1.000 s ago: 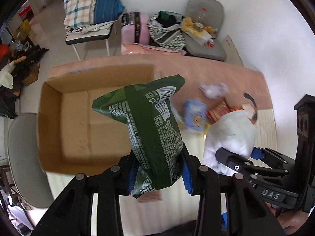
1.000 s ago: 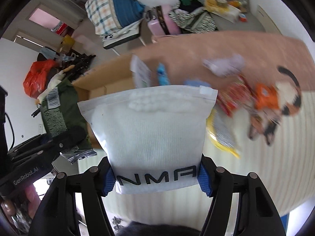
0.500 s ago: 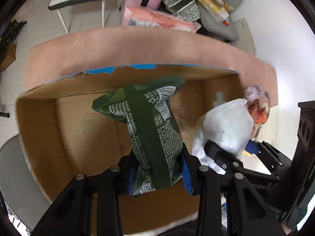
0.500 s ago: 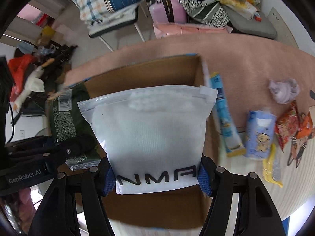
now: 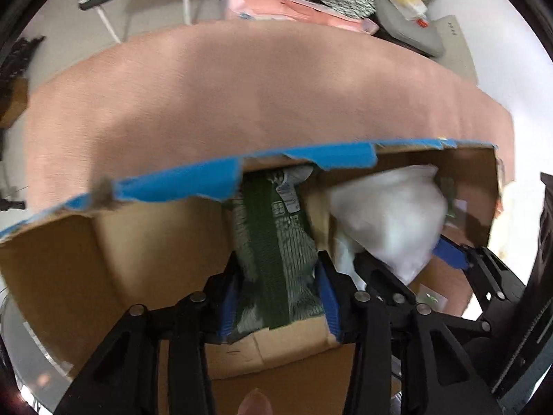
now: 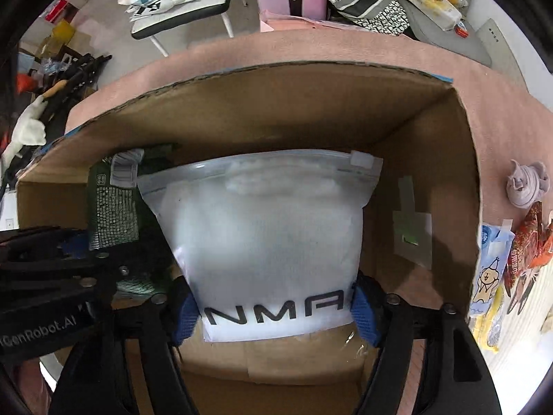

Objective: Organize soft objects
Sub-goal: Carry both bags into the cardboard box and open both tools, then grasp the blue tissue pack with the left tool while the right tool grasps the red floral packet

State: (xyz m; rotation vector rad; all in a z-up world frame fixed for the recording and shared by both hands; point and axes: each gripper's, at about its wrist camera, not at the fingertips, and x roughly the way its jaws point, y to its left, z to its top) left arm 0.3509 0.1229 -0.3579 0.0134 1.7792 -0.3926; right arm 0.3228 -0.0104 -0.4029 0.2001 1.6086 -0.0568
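Both bags held down inside the cardboard box [image 6: 463,159]

Our left gripper [image 5: 278,297] is clamped on the green bag [image 5: 276,242]; just to its right, our right gripper [image 6: 276,306] pinches the white zip pouch [image 6: 262,228], both inside the box walls.

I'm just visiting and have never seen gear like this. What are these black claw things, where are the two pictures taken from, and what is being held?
No robot here: a person holds a hand tool with two jaws in each hand, and a wide-angle camera on each tool looks along them. One picture comes from the left gripper, which clamps a green packet. The other comes from the right gripper, which clamps a white zip bag. Both reach into a cardboard box on a pinkish surface. Small packets lie beside the box.
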